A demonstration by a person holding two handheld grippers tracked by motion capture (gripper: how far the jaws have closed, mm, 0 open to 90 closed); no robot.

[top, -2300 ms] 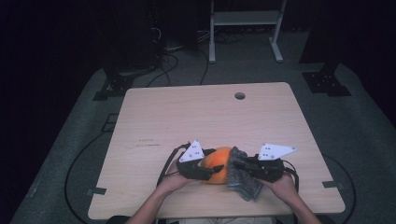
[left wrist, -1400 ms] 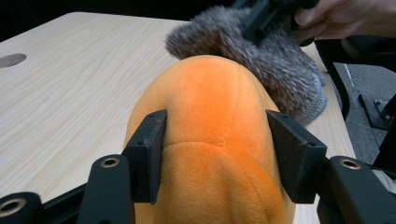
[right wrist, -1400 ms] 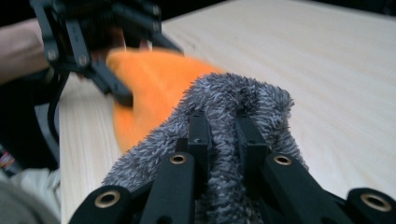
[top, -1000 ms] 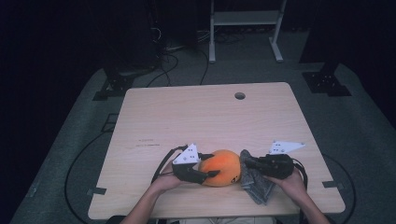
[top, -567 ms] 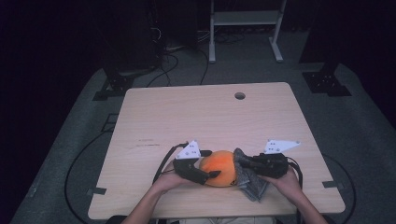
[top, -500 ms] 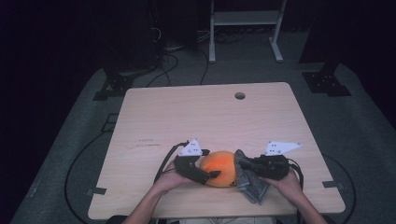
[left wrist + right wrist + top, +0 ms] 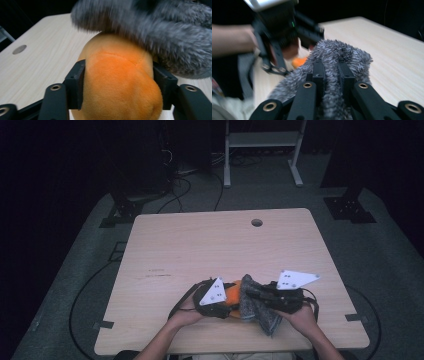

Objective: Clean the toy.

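Gripping an orange plush toy (image 7: 117, 82) between its two black jaws, the left gripper (image 7: 220, 301) steadies the soft ball near the six o'clock edge of the wooden table (image 7: 200, 245). Those jaws have just been closing again after springing wide, and the left gripper view shows both pads now pressed into the toy's flanks, so the hold looks re-seated rather than lost. At three o'clock of the toy, the right gripper (image 7: 332, 67) is clamped tight on a fold of grey furry fabric (image 7: 342, 55), the pile bunched between its jaws. Since a second ago that fabric has been lifted: it lay low beside the toy, and now it drapes up over the toy's right shoulder, hanging down toward five o'clock in the high view. That suggests the work is pulling the grey cover over the orange toy, with most of the orange body not yet covered. No box, tray or bin stands on the table; a round cable hole (image 7: 257, 222) sits at twelve o'clock.
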